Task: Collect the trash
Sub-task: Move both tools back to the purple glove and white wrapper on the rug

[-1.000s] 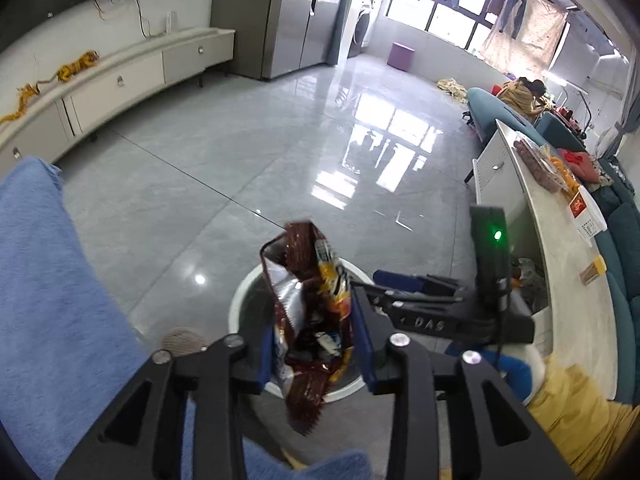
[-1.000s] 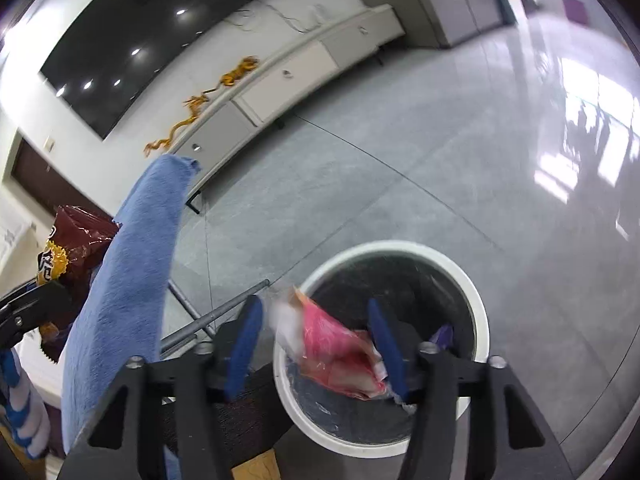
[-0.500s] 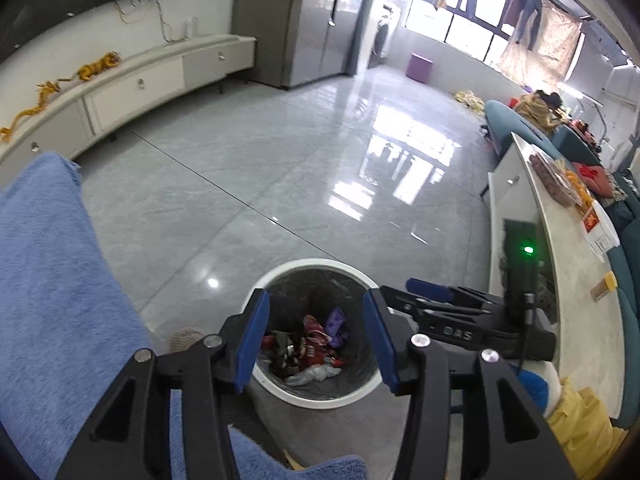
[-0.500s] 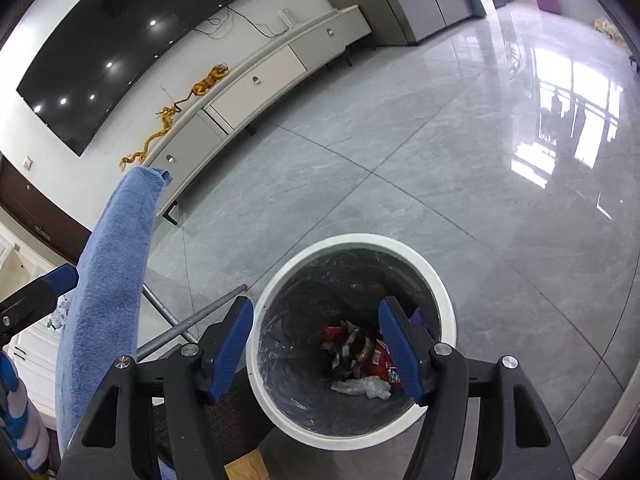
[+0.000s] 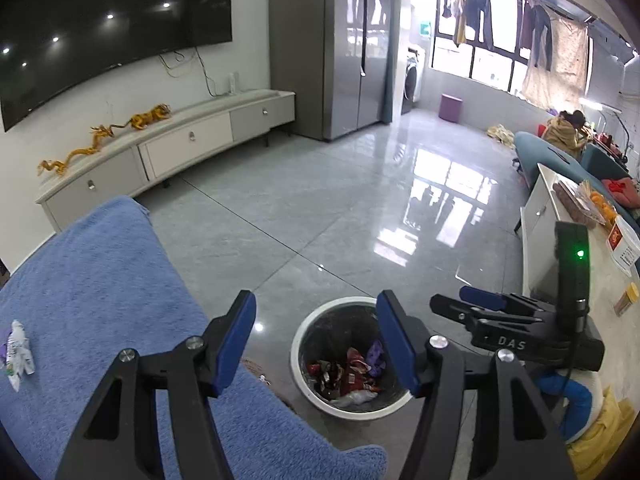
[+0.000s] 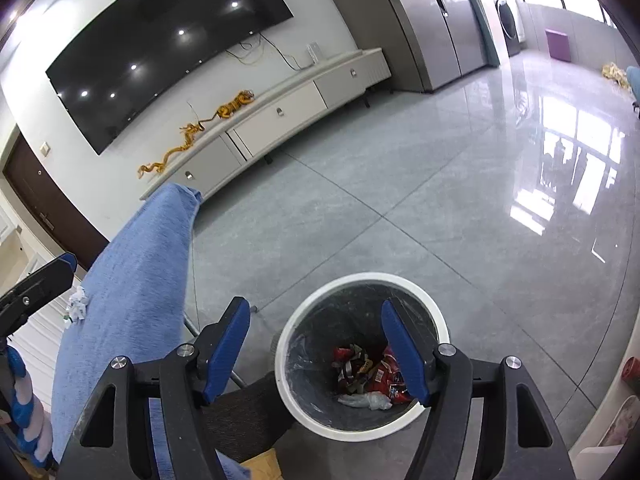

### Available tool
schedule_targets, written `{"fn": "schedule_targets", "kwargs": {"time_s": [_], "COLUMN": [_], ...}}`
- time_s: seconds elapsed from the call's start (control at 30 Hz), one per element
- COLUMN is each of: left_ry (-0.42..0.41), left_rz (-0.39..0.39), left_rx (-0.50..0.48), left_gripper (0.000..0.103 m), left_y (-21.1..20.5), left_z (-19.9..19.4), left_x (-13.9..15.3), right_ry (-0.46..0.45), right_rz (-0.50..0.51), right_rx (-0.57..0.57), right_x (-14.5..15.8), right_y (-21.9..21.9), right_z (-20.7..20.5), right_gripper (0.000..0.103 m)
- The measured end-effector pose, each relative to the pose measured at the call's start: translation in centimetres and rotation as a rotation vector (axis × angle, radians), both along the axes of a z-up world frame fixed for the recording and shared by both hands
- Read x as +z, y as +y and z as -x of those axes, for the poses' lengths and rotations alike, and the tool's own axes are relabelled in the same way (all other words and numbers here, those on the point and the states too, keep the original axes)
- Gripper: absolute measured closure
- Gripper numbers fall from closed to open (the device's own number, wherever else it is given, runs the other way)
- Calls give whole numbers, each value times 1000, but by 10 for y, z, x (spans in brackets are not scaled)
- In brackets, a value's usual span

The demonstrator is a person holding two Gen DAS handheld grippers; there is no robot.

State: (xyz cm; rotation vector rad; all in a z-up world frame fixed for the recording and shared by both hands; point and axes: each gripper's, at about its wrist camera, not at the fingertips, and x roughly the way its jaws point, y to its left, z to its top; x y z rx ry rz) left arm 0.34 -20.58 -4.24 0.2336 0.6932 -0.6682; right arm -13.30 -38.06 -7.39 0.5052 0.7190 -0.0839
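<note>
Left gripper [image 5: 316, 340]: your fingers [image 5: 234, 336] stand apart with nothing between them; they have just been opening further; they hang above the bin's near rim.
Right gripper [image 6: 316, 346]: your fingers [image 6: 402, 352] are apart too, nothing between them, and they have just been opening a little more; in the left wrist view this gripper sits to the right of the bin.
Bin [image 6: 286, 344]: a round white-rimmed bin with a dark liner, standing on the floor just beside the blue cloth; you look down into it past both pairs of fingers.
Trash [image 6: 370, 374]: red, brown and purple wrappers with a clear crumpled piece lie at the bottom of the bin.
Blue cloth [image 5: 100, 280]: it covers the surface at your left; a crumpled white wrapper [image 5: 18, 350] lies on it, well apart from the bin.
Floor [image 5: 320, 208]: glossy grey tiles stretch beyond the bin.
Far wall: a low white cabinet [image 5: 192, 144] with gold dragon figures [image 5: 104, 136] on top, under a large dark screen [image 5: 104, 28].
</note>
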Motion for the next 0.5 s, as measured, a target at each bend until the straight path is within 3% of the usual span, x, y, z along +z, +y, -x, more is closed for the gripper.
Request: {"fn": "schedule_targets", "kwargs": {"time_s": [0.2, 0.5], "left_ry": [-35, -77], "left_rz": [23, 69], "left_rx": [30, 98], "left_gripper": [41, 41], "left_y": [20, 53], "left_z": [11, 22], "left_x": [14, 30], "right_ry": [-33, -89], "right_rz": [40, 121], "right_rx": [12, 22], "right_x": [22, 57], "right_y": [17, 46], "right_z": [5, 9], "right_gripper": [33, 18]}}
